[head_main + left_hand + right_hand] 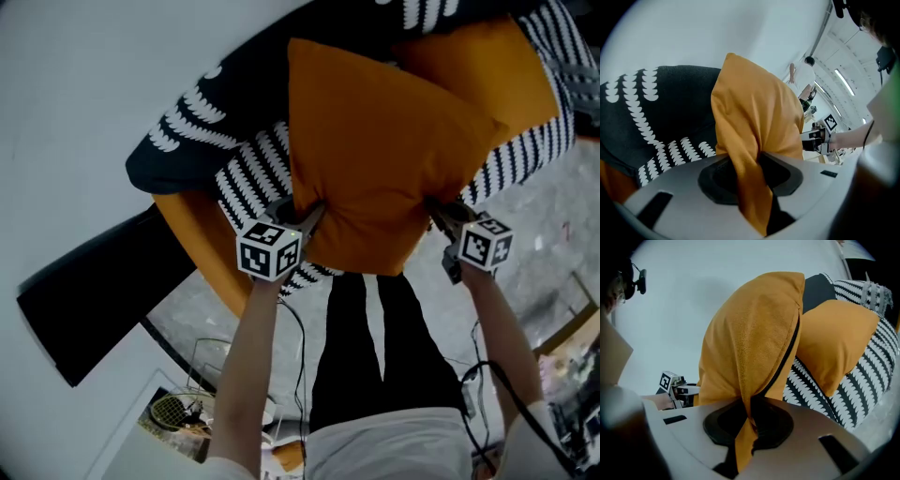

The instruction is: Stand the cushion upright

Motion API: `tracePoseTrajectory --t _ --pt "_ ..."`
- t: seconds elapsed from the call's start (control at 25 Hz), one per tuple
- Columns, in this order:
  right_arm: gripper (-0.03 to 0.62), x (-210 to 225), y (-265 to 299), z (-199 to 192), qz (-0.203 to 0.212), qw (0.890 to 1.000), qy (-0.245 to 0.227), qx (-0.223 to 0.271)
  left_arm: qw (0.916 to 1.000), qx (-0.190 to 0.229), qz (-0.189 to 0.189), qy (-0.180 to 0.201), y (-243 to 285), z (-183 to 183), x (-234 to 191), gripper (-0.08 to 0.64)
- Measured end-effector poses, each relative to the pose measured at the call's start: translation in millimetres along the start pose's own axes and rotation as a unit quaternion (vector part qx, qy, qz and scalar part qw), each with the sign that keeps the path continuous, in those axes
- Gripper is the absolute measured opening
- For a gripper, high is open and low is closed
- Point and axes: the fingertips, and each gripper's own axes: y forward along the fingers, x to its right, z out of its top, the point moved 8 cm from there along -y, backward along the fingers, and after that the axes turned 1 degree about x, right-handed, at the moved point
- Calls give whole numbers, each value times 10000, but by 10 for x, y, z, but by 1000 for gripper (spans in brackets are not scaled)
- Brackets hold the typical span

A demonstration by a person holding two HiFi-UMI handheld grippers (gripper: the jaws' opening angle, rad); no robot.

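L hand-held gripper (305,217) clenched on orange cushion (375,150), lower-left corner. R hand-held gripper (441,214) clenched on lower-right corner, fabric pinched btwn jaws both sides. Cushion rises from the jaws, in front of black/white patterned pillow (253,169) & 2nd orange pillow (487,66). White wall (84,84) behind.

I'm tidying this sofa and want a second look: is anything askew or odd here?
Yes: the orange cushion is held, not standing by itself. The left gripper and right gripper each have jaws shut on a bunched corner. Behind it, a second orange cushion leans askew on the patterned throw.
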Motion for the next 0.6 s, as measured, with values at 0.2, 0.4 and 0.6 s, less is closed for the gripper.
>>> tracePoseTrajectory --t 0.2,0.4,0.6 --pt "48 -280 88 201 202 9981 -571 -70 9987 453 180 -146 -292 -76 -64 140" --pt "48 -595 220 392 370 9941 -1007 -150 9944 890 426 -377 -608 -166 -130 141" --pt "49 -839 321 607 498 9876 -1468 -232 9875 1333 688 -478 -829 -170 -177 141"
